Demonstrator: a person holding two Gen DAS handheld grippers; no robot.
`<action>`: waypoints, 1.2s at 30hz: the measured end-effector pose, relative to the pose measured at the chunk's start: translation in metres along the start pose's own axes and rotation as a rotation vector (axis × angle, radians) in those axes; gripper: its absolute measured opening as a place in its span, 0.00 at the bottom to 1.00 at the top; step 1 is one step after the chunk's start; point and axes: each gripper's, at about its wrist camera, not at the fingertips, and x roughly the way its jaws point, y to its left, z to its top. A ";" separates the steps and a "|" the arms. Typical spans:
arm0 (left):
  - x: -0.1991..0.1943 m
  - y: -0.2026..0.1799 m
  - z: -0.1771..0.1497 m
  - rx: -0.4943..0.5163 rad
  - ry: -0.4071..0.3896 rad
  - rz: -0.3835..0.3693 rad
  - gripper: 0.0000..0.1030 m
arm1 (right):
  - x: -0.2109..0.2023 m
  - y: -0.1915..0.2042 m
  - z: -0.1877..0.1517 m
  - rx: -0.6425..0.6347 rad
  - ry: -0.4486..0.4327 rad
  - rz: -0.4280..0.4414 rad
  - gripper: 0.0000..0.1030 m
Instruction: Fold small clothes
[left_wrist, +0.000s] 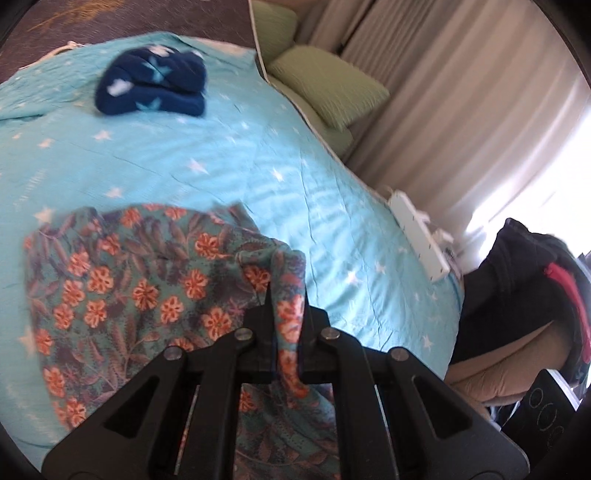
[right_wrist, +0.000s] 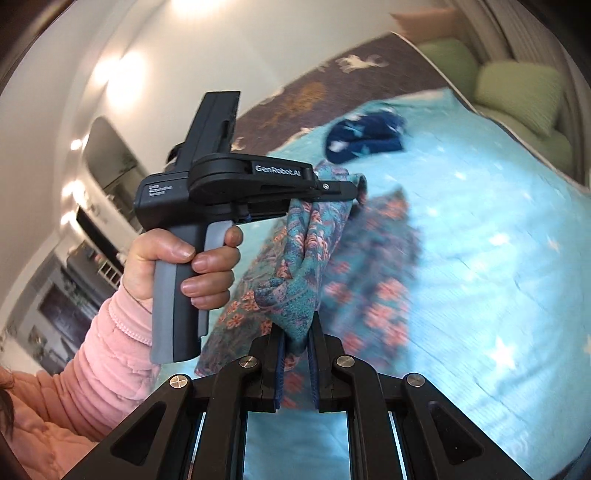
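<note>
Jaws of both the left gripper (left_wrist: 287, 295) and right gripper (right_wrist: 298, 332) are clamped on the floral garment (left_wrist: 147, 280), lifted partly off the turquoise starred bedspread (left_wrist: 258, 155). Navy folded clothing (left_wrist: 151, 83) lies near its far edge; green pillows (left_wrist: 328, 85) and curtains (left_wrist: 443, 92) beyond.

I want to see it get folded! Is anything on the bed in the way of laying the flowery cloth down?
Nothing visible blocks it. Both the left hand-held gripper and the right hand-held gripper already pinch the floral garment. The folded navy garment lies farther up the turquoise star bedspread, apart from it.
</note>
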 end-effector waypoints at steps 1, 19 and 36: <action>0.006 -0.004 -0.004 0.014 0.016 0.009 0.08 | -0.001 -0.006 -0.003 0.018 0.009 -0.001 0.10; 0.023 -0.016 -0.013 0.029 0.038 0.029 0.08 | 0.005 -0.037 -0.017 0.099 0.086 0.022 0.10; -0.050 -0.001 -0.058 0.141 -0.013 -0.002 0.29 | -0.024 -0.077 -0.010 0.187 0.086 -0.037 0.26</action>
